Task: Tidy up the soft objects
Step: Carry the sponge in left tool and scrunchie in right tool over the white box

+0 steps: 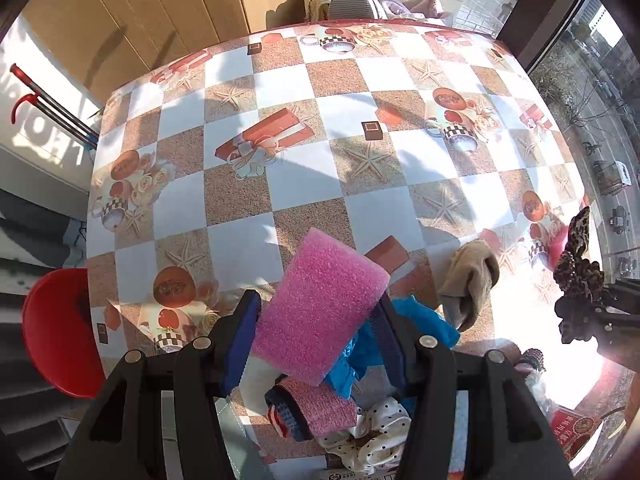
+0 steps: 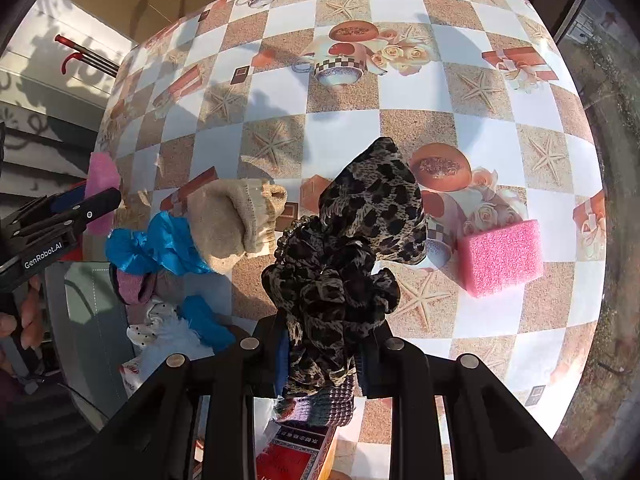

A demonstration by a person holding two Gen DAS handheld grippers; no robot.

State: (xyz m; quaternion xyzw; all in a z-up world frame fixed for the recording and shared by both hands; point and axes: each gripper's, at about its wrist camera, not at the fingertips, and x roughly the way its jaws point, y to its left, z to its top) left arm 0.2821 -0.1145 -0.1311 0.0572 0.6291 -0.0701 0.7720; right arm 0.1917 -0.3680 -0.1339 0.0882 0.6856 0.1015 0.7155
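Observation:
My left gripper (image 1: 316, 316) is shut on a pink foam block (image 1: 320, 312) and holds it above the table's near edge; it also shows in the right wrist view (image 2: 102, 184). My right gripper (image 2: 324, 344) is shut on a leopard-print scrunchie (image 2: 348, 248), seen at the right in the left wrist view (image 1: 576, 264). A beige sock (image 2: 240, 220), blue plastic (image 2: 160, 246) and a pink knit sock (image 1: 312, 408) lie near the front edge. A second pink foam block (image 2: 502, 258) lies on the table at the right.
The table has a checkered cloth (image 1: 280, 120) with starfish and cup prints. A polka-dot white fabric (image 1: 376, 432) and a red printed box (image 2: 292, 456) lie at the near edge. A red stool (image 1: 60, 328) stands left, cardboard (image 1: 160, 8) behind, a window (image 1: 600, 120) to the right.

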